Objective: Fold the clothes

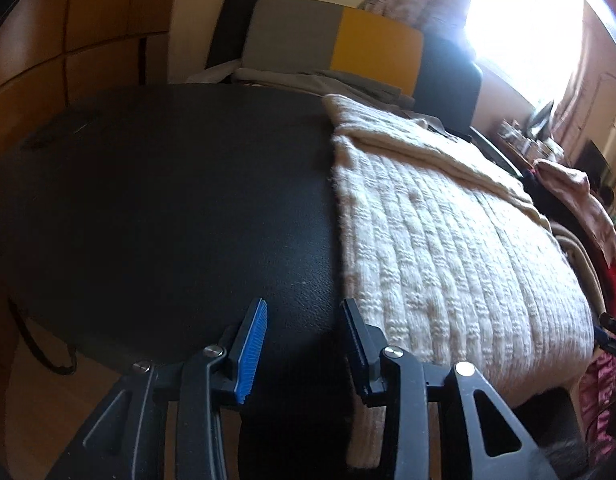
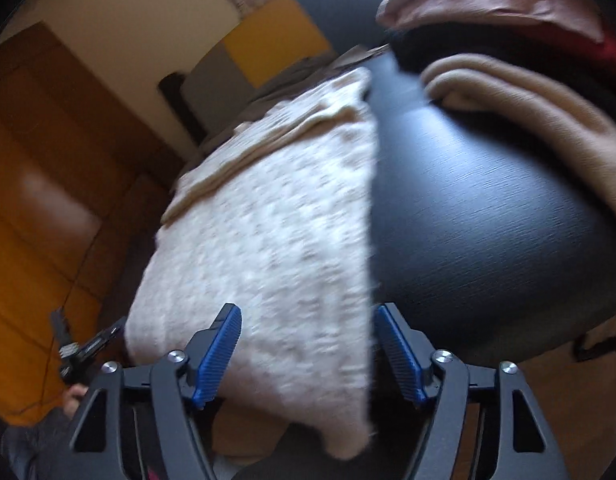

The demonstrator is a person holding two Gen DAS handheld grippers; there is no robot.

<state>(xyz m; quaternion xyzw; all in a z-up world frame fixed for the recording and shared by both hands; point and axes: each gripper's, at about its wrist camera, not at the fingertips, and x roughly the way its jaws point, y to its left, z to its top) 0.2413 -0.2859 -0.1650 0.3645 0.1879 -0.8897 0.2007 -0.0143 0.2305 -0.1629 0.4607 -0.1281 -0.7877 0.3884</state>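
Both tools spread, left tool (image 1: 305, 344), right tool (image 2: 308, 350), cream sweater (image 1: 448, 240) overhanging table (image 1: 167, 200) edge

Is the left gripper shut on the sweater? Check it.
No. The left gripper is open over the black table, its fingers beside the sweater.

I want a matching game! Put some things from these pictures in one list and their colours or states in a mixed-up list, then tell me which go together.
Things:
1. chunky knitted sweater
2. round textured table
3. left tongs
4. square chair-back panel

Colours or states:
A. yellow
B. open, holding nothing
C. black
D. cream, lying flat with an edge hanging over the table's near side

Pairs: 1-D, 2-C, 3-B, 4-A

The right tongs are open too, just above the sweater's near edge.
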